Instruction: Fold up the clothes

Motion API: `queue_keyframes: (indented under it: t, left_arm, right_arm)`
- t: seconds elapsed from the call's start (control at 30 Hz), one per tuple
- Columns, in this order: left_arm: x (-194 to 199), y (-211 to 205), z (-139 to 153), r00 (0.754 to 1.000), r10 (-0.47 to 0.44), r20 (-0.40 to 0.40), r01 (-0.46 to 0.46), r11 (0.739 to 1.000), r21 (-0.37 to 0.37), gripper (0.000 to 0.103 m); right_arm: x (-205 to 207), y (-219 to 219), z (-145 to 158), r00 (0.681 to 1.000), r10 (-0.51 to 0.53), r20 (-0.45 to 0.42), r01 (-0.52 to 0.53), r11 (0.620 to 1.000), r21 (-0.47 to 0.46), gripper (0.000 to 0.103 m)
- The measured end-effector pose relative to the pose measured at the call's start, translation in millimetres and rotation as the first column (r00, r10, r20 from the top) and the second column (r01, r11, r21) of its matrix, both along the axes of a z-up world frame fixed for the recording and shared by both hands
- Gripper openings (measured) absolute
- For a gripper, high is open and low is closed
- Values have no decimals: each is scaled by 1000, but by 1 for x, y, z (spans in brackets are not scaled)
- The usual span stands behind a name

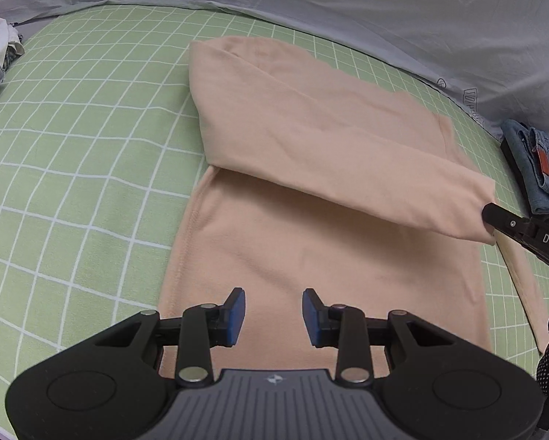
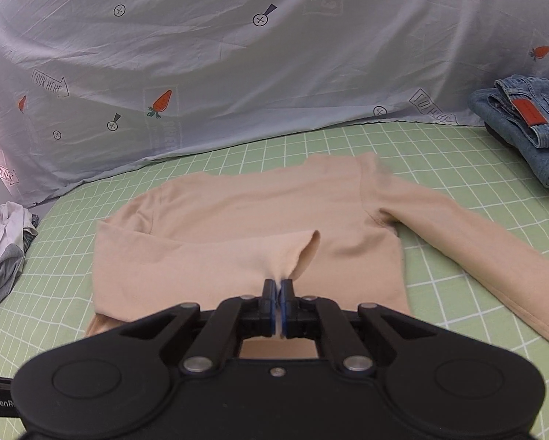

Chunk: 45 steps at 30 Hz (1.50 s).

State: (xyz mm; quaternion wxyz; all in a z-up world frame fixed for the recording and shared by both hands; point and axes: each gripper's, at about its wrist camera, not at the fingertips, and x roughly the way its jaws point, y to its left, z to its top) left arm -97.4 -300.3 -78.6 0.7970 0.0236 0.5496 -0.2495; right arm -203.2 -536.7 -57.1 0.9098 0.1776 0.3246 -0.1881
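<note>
Peach long-sleeved top (image 1: 311,190) lies flat at frame centre on the green checked bed sheet (image 1: 72,146), one sleeve folded across its body. Right gripper (image 2: 278,293): fingers clamped on that sleeve's cuff (image 2: 293,256). Left gripper (image 1: 273,317): fingers apart over the hem, holding nothing; folded jeans (image 2: 527,124) at right edge.

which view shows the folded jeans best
The right wrist view: the folded jeans sit at the right edge on the green checked sheet, with waistband, orange label and folded layers clear. In the left wrist view the jeans are squeezed against the right edge and partly cut off by the right gripper.
</note>
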Motion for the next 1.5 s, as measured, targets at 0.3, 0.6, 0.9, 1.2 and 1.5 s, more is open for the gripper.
queue_keyframes:
  t: [0.3,0.6,0.9,1.2,1.5]
  left_arm:
    - [-26,-47,-14,999,45,-3,-45,995,89,38]
    - [-45,-87,-24,995,89,53,-99,972,212,56]
    - [-48,-89,-27,990,134,45,-141,958,249,65]
    - [-39,-90,-29,994,104,35,-110,961,253,72]
    - [-46,-73,-21,996,25,86,-39,986,165,73]
  right_arm:
    - [-21,-65,-6,1000,24,-5,-24,1000,-21,3]
    - [-33,-133,-11,999,-30,16,32,995,-93,3]
    - [-51,-195,-28,982,-191,-9,188,975,-120,2]
    - [-58,-184,-32,970,-234,-61,227,968,-110,6]
    - [-60,-145,-33,964,-247,-96,236,965,-113,46]
